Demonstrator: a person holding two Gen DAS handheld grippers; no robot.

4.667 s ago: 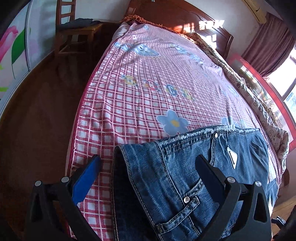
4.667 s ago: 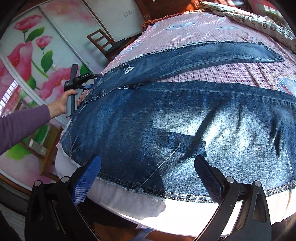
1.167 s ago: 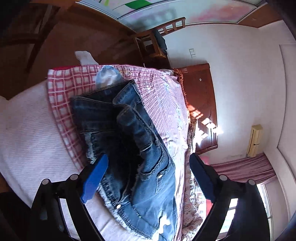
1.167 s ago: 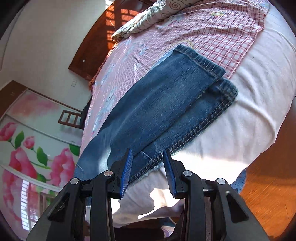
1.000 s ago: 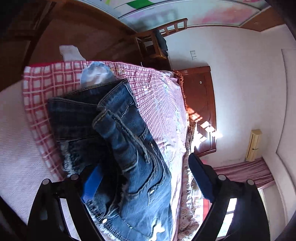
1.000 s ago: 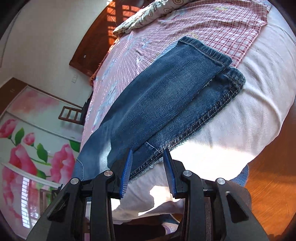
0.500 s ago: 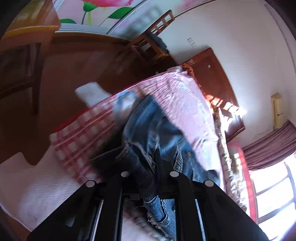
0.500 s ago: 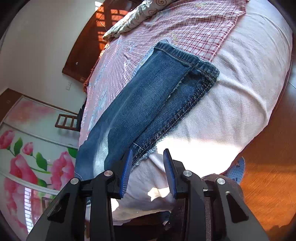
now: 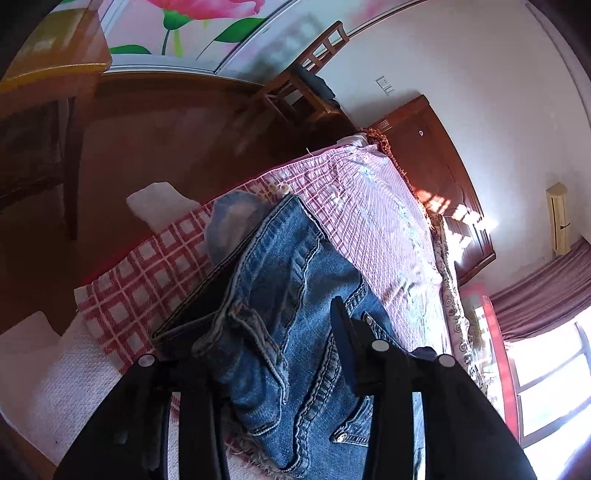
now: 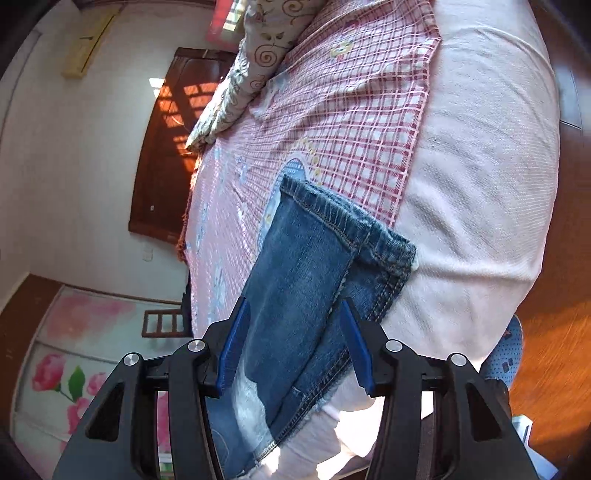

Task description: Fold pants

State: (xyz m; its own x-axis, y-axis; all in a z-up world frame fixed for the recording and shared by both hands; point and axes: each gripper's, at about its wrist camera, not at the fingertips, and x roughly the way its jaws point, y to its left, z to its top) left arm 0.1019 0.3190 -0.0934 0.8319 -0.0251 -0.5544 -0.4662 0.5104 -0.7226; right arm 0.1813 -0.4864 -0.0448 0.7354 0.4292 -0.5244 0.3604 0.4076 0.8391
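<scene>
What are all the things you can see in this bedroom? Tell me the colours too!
jeans: one pair, blue denim, lying on the bed, legs stacked, waistband end bunched up
checked sheet: one, pink and white, spread over the bed
white cover: one, pale, under the sheet at the bed's edge
patterned quilt: one, cream with swirls, along the far side
headboard: one, dark red wood, at the bed's end
chair: one, brown wood, by the wall
flower wall panel: one, pink and green
curtain: one, maroon, by the window
left gripper: black, denim bunched between its jaws
right gripper: black with blue pads, open astride the legs
</scene>
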